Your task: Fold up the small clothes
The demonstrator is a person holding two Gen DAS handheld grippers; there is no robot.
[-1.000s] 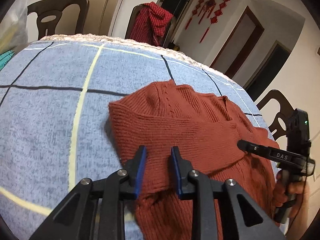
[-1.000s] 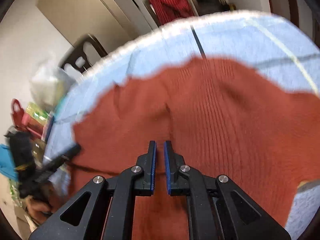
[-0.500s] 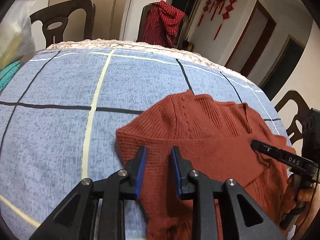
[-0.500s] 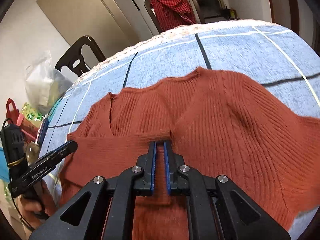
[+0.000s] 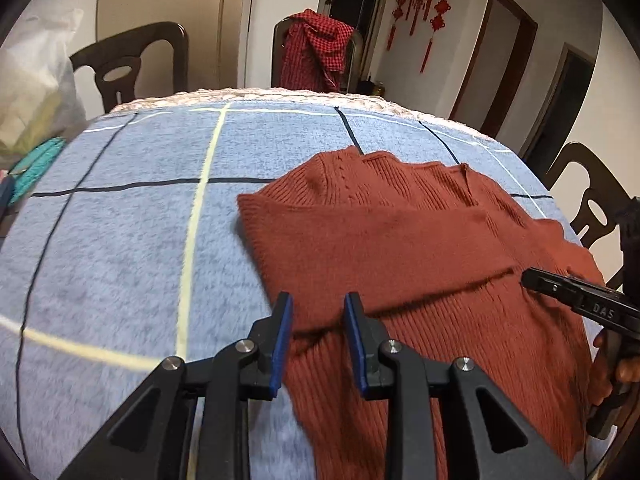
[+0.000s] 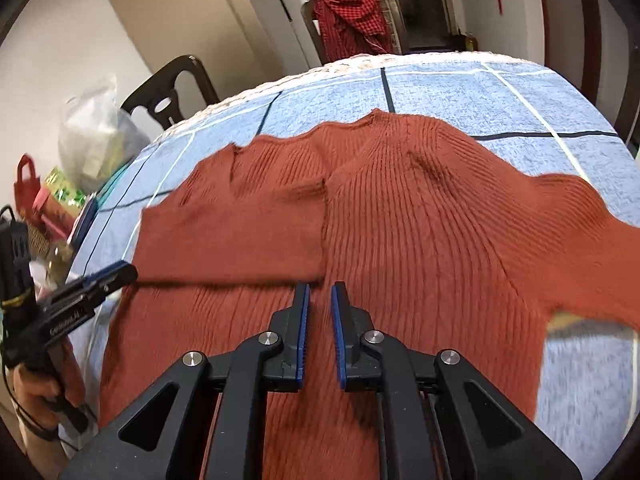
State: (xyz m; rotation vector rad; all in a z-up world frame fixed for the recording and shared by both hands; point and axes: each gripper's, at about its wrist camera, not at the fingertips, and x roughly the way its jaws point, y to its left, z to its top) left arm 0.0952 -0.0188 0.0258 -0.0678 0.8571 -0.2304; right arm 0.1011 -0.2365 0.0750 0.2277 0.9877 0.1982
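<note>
- The left hand-held gripper (image 5: 316,312) angles down over the sweater's (image 5: 420,248) folded sleeve, jaws apart, having just been widening, pads clear of the knit.
- The right hand-held gripper (image 6: 319,304) tilts down over the sweater's middle, jaws slightly apart, having just been opening, nothing clamped.
- The sweater lies flat on the worktop (image 5: 120,240), one sleeve folded across its chest.
- Bare blue cloth lies toward the far edge.
- A plastic bag (image 6: 96,136) stands beyond the left edge; its contents are unclear.

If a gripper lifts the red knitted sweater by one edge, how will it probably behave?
The sweater will probably hang limp: its sleeve already lies folded flat over the body. It likely drags rather than slides, since the ribbed knit rests on a fuzzy blue cloth.
</note>
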